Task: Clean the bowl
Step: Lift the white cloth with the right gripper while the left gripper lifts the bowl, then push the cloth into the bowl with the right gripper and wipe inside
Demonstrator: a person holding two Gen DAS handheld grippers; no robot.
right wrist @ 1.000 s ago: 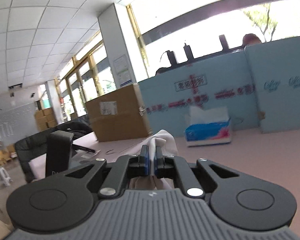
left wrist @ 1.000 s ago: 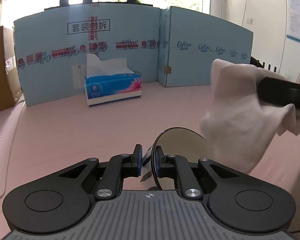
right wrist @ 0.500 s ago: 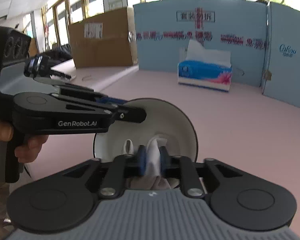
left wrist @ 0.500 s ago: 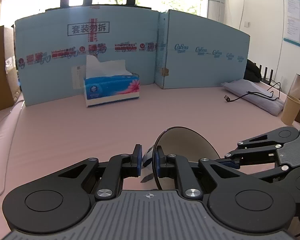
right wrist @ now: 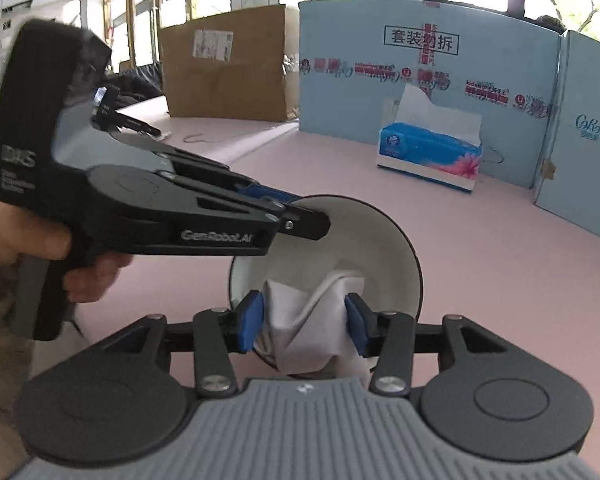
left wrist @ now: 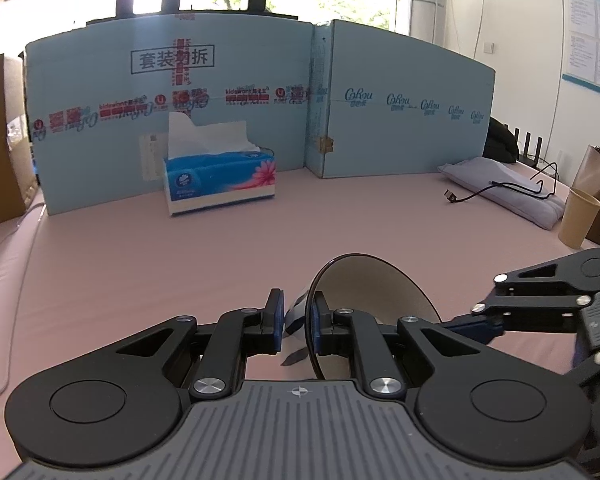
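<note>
Left gripper point(left wrist: 297, 322) fingers nearly closed, level; right gripper point(right wrist: 305, 322) fingers opening.

Strong daylight floods in from the windows behind the tall pale-blue cardboard screen point(left wrist: 236, 120), blowing them out to white glare, while the pink bench point(left wrist: 140, 264) lies evenly lit with soft shadows, fisheye bending curves every edge, and the black handheld left gripper point(right wrist: 300, 216) shows motion blur.

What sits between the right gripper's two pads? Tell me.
A crumpled white cloth sits between the pads of the right gripper, whose jaws are opening. It rests in the bowl, which the left gripper clamps by the rim. The right wrist view shows this.
</note>
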